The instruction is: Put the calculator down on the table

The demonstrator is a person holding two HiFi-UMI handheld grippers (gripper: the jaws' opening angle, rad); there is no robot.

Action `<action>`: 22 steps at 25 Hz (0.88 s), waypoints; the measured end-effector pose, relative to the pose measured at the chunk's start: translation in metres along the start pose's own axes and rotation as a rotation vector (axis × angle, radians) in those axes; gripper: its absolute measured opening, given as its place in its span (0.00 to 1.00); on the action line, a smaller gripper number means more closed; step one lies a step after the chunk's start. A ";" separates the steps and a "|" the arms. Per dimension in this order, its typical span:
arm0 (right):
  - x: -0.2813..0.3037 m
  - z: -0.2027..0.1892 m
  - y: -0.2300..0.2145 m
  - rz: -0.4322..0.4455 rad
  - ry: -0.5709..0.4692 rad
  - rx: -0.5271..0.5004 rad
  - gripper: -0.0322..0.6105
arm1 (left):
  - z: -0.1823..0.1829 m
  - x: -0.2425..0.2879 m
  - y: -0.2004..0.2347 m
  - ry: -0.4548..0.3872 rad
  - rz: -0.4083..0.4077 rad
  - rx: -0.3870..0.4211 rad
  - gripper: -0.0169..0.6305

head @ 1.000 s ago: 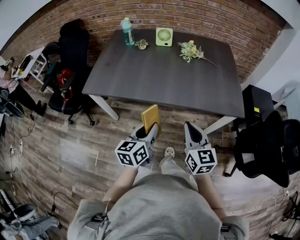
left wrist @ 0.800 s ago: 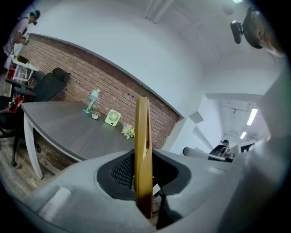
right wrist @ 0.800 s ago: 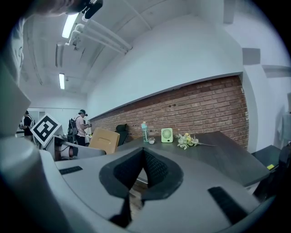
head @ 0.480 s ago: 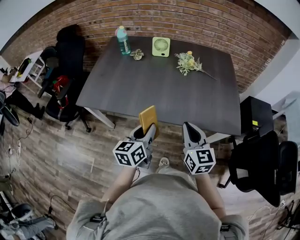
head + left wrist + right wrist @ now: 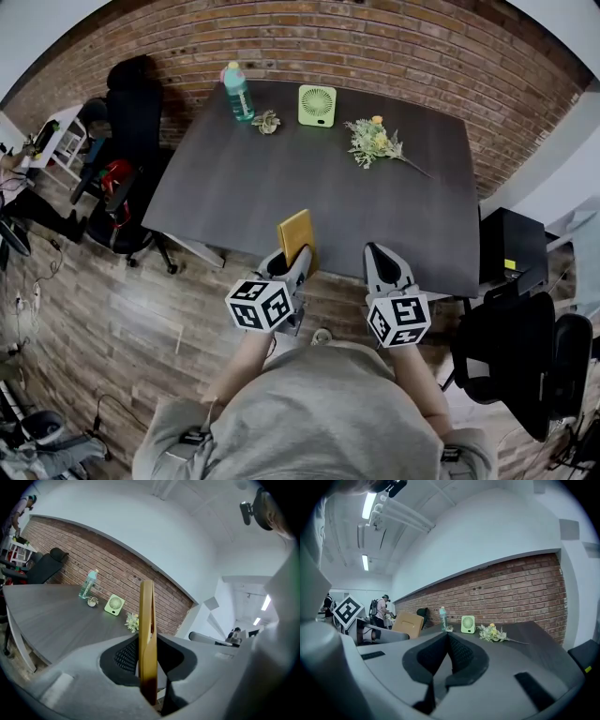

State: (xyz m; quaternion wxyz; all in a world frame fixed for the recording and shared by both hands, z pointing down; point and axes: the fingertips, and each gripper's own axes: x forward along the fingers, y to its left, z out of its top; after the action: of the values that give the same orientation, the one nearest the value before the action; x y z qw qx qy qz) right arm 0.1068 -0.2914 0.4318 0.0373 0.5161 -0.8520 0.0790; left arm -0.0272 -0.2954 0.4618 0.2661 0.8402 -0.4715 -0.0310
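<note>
A flat yellow-tan calculator [image 5: 296,234] stands on edge, upright, between the jaws of my left gripper [image 5: 301,257], which is shut on it. In the left gripper view the calculator [image 5: 147,634] shows as a thin vertical slab clamped between the dark pads. It hangs over the near edge of the dark grey table [image 5: 319,178], apart from the top. My right gripper [image 5: 376,253] is level with the left one at the table's near edge, jaws shut and empty [image 5: 448,637]. In the right gripper view the calculator [image 5: 408,623] appears at the left.
At the table's far side stand a teal bottle [image 5: 237,92], a small potted plant [image 5: 266,121], a green desk fan [image 5: 317,105] and a flower sprig [image 5: 375,141]. Black office chairs [image 5: 131,112] crowd the left. A black cabinet [image 5: 511,248] and a chair [image 5: 511,356] stand right.
Both grippers have moved forward to the table, which now sits closer in the head view. The calculator stays clamped in the left gripper and now overlaps the table's near edge.
</note>
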 end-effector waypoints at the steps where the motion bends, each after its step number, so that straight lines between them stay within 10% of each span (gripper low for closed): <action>1: 0.004 0.000 -0.004 0.001 0.001 0.001 0.05 | 0.001 0.006 0.001 0.001 0.001 -0.001 0.16; 22: 0.065 -0.014 -0.062 0.012 0.047 0.036 0.05 | 0.000 0.102 0.025 0.073 0.009 -0.028 0.16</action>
State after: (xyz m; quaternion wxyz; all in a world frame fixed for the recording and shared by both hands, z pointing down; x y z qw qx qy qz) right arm 0.1312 -0.3745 0.4606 0.0475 0.5097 -0.8524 0.1069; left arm 0.0099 -0.3883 0.4943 0.2951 0.8348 -0.4648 -0.0060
